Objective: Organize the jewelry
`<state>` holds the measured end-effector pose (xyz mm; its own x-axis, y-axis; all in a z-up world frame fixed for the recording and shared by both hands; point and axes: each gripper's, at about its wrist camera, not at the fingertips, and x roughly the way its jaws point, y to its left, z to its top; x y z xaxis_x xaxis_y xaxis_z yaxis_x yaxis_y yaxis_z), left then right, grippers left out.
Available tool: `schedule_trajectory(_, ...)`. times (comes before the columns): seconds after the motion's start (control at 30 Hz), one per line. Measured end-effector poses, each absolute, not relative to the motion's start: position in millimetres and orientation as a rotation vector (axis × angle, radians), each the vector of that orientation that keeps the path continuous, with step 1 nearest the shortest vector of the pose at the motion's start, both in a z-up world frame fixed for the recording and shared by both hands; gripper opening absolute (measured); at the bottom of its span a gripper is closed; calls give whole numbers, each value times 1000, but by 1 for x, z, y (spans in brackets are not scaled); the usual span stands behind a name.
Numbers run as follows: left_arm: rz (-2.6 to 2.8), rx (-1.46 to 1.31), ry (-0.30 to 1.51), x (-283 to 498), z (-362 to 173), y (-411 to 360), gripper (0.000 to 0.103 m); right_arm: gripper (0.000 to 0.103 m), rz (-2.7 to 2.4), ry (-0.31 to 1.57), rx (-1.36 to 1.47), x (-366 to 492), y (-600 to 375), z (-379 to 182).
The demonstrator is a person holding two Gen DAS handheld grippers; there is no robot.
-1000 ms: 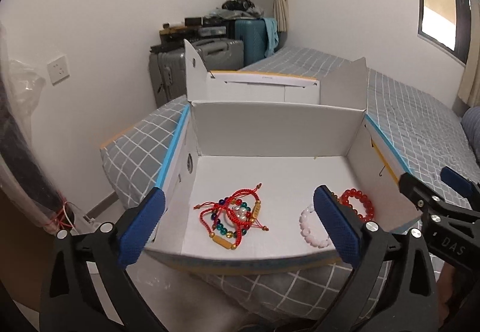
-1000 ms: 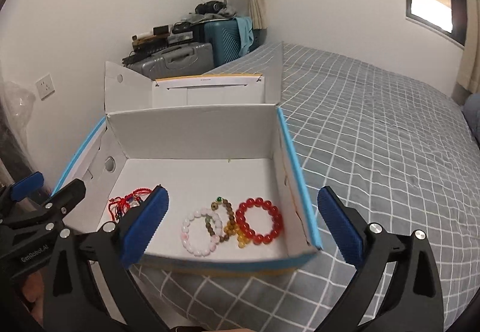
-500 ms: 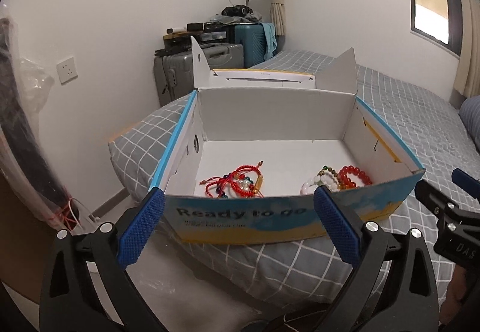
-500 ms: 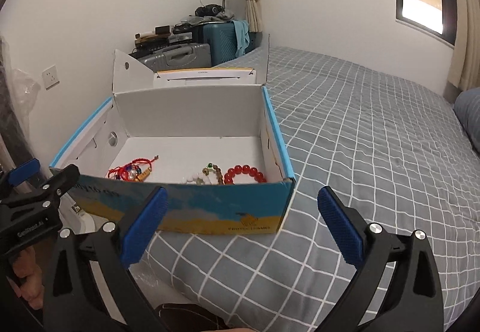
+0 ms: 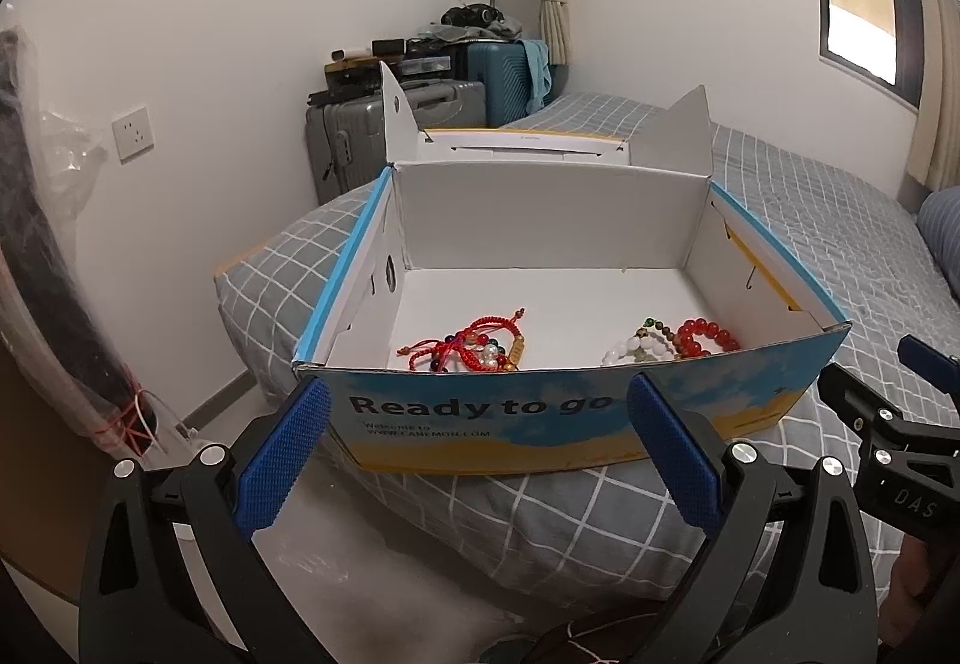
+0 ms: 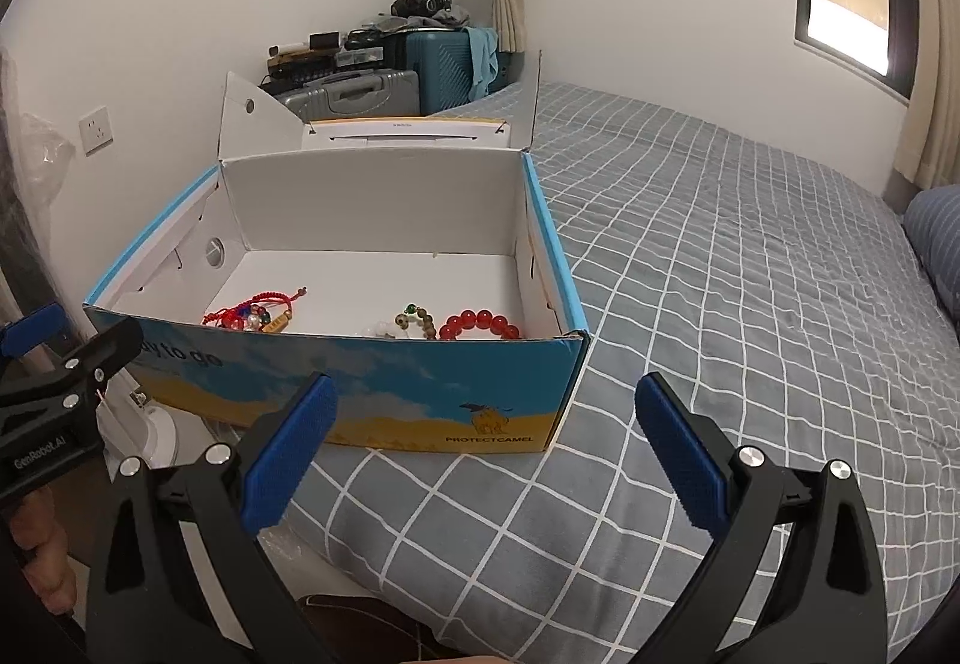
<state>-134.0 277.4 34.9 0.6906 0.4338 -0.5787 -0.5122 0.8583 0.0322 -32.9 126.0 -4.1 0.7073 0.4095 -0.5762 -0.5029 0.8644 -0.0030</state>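
Left gripper (image 5: 477,457): jaws wide apart, empty.
Right gripper (image 6: 483,457): likewise spread, empty.
Red cord bracelets (image 5: 474,349): box floor, near left; light, limp, tangled; likely best pinched by one strand.
Bead bracelets (image 5: 678,343): near right; hard, likely slippery.
Box (image 5: 540,424): on bed (image 6: 750,304).

The box (image 5: 540,418) stood open on top; its front wall rose before the bracelets (image 5: 474,349), its back half lay bare.

One box (image 5: 540,418), two suitcases (image 5: 384,124)
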Motion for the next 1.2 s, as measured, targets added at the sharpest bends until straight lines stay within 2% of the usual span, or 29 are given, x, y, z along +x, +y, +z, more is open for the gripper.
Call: schedule_trajectory(1.2,523,-126,625,-126,36,272,98,96,512,618,-162,-28,129,-2)
